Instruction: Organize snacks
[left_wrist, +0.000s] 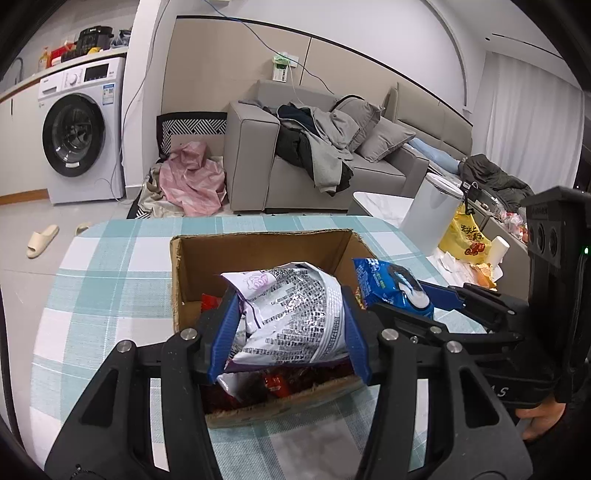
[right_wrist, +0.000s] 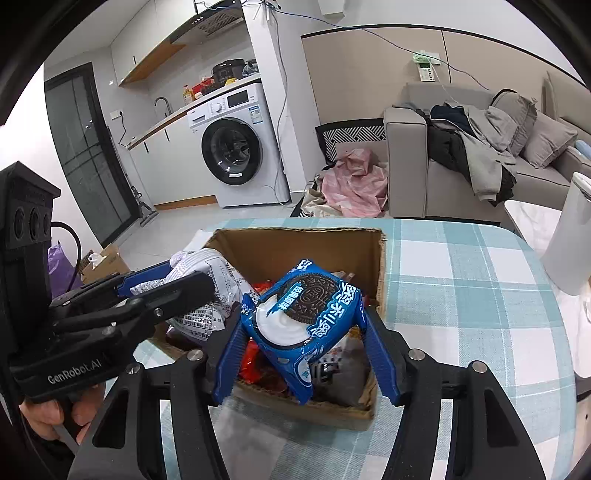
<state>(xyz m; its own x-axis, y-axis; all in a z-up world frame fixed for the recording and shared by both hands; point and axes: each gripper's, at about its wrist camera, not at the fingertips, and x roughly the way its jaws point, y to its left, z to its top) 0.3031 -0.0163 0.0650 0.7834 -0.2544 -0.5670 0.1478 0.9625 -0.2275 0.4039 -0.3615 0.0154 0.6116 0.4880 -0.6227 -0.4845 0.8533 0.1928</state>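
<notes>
the left claw (left_wrist: 288, 328) is clamped on a crumpled silver and purple snack bag (left_wrist: 291, 314), held above the open cardboard box (left_wrist: 258, 251); the right claw (right_wrist: 306, 343) grips a blue oreo packet (right_wrist: 303, 317) between its blue fingers (right_wrist: 231, 354), also over the box, just beside the silver bag; red wrapped snacks (left_wrist: 275, 382) lie inside the box; the box sits on the counter with a teal checked cloth (left_wrist: 110, 266); a white bin (left_wrist: 430, 218) stands beyond the counter's far edge.
</notes>
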